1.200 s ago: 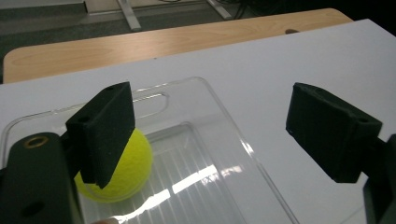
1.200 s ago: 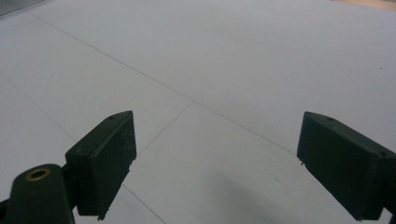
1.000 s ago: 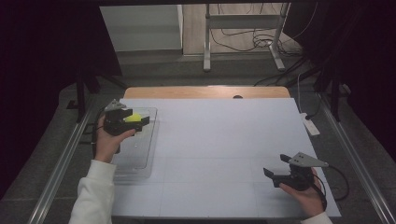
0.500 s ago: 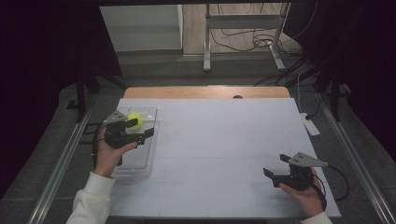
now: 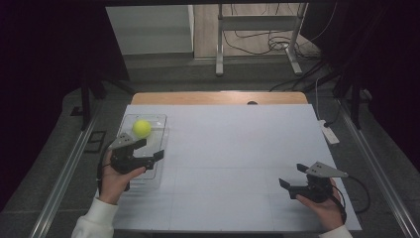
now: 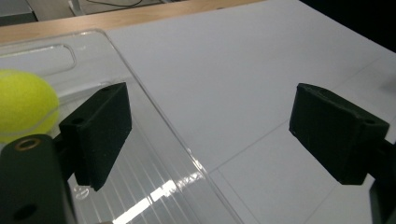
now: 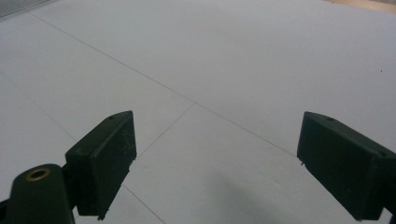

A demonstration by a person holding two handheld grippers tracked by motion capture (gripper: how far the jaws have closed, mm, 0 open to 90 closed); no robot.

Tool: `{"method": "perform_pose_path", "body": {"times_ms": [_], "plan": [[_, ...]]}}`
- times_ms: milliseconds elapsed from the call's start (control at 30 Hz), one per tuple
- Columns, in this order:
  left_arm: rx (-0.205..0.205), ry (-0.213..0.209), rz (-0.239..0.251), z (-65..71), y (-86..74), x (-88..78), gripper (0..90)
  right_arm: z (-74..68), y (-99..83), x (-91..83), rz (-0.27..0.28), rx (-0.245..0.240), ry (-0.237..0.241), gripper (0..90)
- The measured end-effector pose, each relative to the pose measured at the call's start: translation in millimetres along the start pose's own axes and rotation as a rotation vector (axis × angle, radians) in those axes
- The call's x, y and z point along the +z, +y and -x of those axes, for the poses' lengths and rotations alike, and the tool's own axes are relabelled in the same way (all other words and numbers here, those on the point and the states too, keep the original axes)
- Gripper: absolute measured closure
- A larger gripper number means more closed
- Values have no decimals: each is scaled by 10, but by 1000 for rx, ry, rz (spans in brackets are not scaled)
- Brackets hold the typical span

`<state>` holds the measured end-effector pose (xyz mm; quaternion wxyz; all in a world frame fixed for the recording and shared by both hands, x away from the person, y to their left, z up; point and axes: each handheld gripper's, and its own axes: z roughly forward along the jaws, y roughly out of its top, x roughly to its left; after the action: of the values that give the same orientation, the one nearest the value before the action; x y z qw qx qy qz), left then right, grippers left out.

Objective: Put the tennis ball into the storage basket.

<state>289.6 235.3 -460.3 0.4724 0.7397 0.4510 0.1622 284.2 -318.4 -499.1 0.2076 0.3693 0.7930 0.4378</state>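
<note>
Since a second ago the left gripper (image 5: 151, 148) has pulled back toward the person, away from the yellow ball (image 5: 141, 128), which now lies free in the far end of the clear tray (image 5: 159, 130). Its jaws have just been opening and stand apart with nothing between them; in the left gripper view they straddle the tray's near long edge, one over the ribbed tray floor, the other over the white table (image 5: 237, 148). There the ball (image 6: 25, 105) sits at the left border, cut off by the frame and partly covered by the gripper's own body. The tray (image 6: 154, 140) is hard to trace, being transparent: mainly its rim and glints tell it apart from the table. The left hand (image 5: 115, 181) covers the tray's near end in the high view. The right gripper (image 5: 293, 176) rests low at the table's near right, its jaws spread wide over bare surface, unmoved.
</note>
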Motion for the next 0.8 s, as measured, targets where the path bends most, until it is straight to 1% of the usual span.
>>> {"method": "perform_pose_path", "body": {"times_ms": [100,200,233,300,400,533,800], "plan": [[2,1,-2,45,-124,-44,145,1,-1,3,0,-1,1,123],[5,4,0,77,-189,-63,145,1,-2,7,0,0,1,123],[5,1,1,90,-218,-69,145,0,-1,6,-2,-3,-3,123],[15,-6,-12,120,-268,-78,141,-3,0,6,-2,-3,-4,123],[13,-17,-10,161,-342,-99,142,-1,-2,10,-2,-2,-5,123],[27,-4,-19,201,-386,-109,141,6,-4,21,-2,2,-5,123],[26,-6,-20,223,-400,-87,143,-1,2,13,4,-2,-4,123]]}}
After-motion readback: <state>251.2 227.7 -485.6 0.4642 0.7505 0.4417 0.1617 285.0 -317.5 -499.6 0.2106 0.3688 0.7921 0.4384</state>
